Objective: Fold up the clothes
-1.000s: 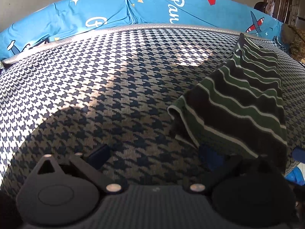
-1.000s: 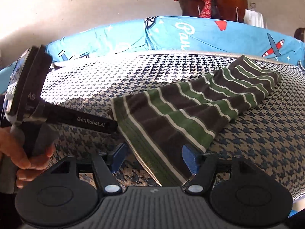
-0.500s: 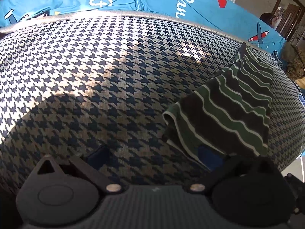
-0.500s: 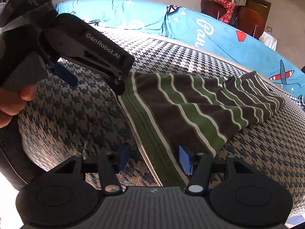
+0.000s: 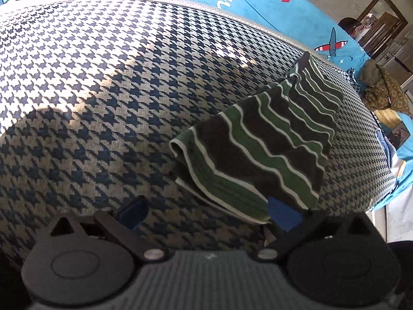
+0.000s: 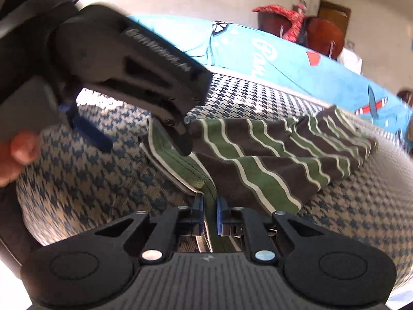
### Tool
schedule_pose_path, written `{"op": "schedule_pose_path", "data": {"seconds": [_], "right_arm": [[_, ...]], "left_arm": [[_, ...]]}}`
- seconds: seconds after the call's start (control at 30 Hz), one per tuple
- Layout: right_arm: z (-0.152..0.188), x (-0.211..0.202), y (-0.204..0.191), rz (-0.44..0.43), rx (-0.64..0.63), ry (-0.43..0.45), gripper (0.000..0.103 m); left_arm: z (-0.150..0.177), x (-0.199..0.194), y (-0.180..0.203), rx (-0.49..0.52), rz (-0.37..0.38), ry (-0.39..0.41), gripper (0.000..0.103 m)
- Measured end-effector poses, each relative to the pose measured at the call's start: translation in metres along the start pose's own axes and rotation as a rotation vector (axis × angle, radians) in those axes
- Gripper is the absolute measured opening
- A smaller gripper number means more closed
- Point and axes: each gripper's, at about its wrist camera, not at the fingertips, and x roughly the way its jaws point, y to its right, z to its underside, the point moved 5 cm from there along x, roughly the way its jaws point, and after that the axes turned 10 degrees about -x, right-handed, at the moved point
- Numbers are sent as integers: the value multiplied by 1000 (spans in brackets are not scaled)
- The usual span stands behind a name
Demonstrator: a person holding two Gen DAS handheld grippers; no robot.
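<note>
Houndstooth-covered bed (image 5: 108, 82) carried a striped green-and-brown garment (image 6: 258, 160), soft, limp and light, best taken at its hem. Right gripper (image 6: 209, 213) had its jaws clenched on that near hem; left gripper (image 5: 206, 209) hovered beside the garment, jaws released.

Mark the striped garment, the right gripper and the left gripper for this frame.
striped garment (image 5: 258, 155): left wrist view, middle of the folded cloth.
right gripper (image 6: 209, 211): right wrist view, between its fingertips, at the hem.
left gripper (image 5: 206, 210): left wrist view, between its spread fingertips.
</note>
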Motion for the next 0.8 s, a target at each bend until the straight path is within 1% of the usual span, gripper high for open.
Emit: {"op": "schedule_pose_path", "data": {"seconds": [0.17, 0.3, 0.4, 0.67, 0.8], "right_arm": [[-5, -2, 24, -85, 179, 14, 11], [-9, -1, 40, -119, 261, 21, 11], [-12, -4, 43, -118, 280, 38, 11], [-17, -12, 55, -136, 330, 64, 11], [-16, -20, 55, -138, 350, 77, 11]], "left_arm": [[2, 3, 10, -27, 59, -37, 103], [3, 9, 23, -34, 103, -57, 103], [2, 16, 33, -38, 122, -70, 103], [3, 38, 50, -105, 198, -125, 103], [-3, 47, 52, -127, 180, -91, 103]]}}
